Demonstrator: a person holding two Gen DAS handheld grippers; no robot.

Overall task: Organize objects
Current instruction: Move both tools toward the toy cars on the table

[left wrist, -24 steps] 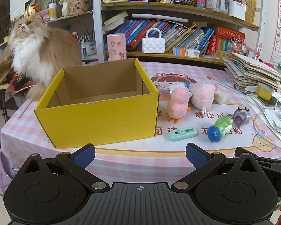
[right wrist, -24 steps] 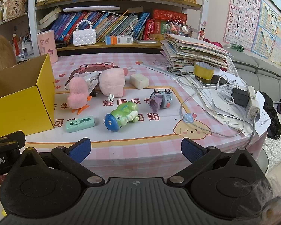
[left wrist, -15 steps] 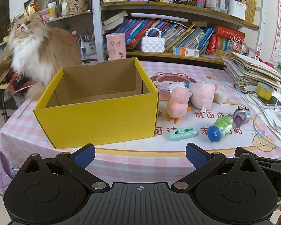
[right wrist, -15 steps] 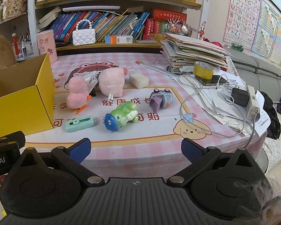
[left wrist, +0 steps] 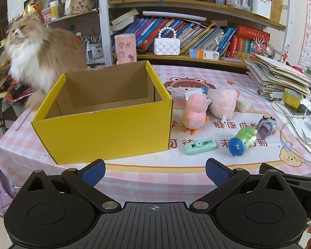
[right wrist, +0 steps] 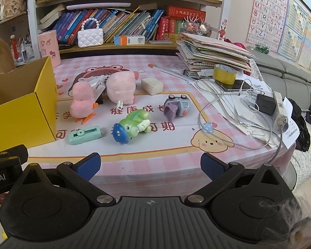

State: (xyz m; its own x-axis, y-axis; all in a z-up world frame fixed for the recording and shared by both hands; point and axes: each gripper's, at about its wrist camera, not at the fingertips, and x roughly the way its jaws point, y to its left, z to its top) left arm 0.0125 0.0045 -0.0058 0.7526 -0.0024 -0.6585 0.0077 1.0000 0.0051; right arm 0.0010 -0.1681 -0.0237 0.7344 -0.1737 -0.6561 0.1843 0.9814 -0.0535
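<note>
An empty yellow cardboard box (left wrist: pixel 105 132) (right wrist: pixel 22 114) stands on the pink checked tablecloth (left wrist: pixel 176 166). To its right lie a pink chick toy (left wrist: pixel 193 112) (right wrist: pixel 80 101), a pink plush (left wrist: pixel 221 102) (right wrist: pixel 121 90), a mint tape dispenser (left wrist: pixel 200 146) (right wrist: pixel 85 134), a green frog toy (left wrist: pixel 241 139) (right wrist: pixel 132 125), a grey-purple toy car (left wrist: pixel 266 124) (right wrist: pixel 176 105) and a white block (left wrist: pixel 242 104) (right wrist: pixel 151 86). My left gripper (left wrist: pixel 154 171) is open at the table's near edge, in front of the box. My right gripper (right wrist: pixel 150 164) is open too, before the toys. Neither holds anything.
A fluffy cat (left wrist: pixel 39 54) sits behind the box at the left. Bookshelves (left wrist: pixel 197 35) line the back. A stack of papers (right wrist: pixel 213 51), a yellow tape roll (right wrist: pixel 225 74), cables and a charger (right wrist: pixel 265 103) crowd the table's right side. A sofa (right wrist: pixel 296 78) stands far right.
The cat has turned its head a little. Both grippers hold still.
</note>
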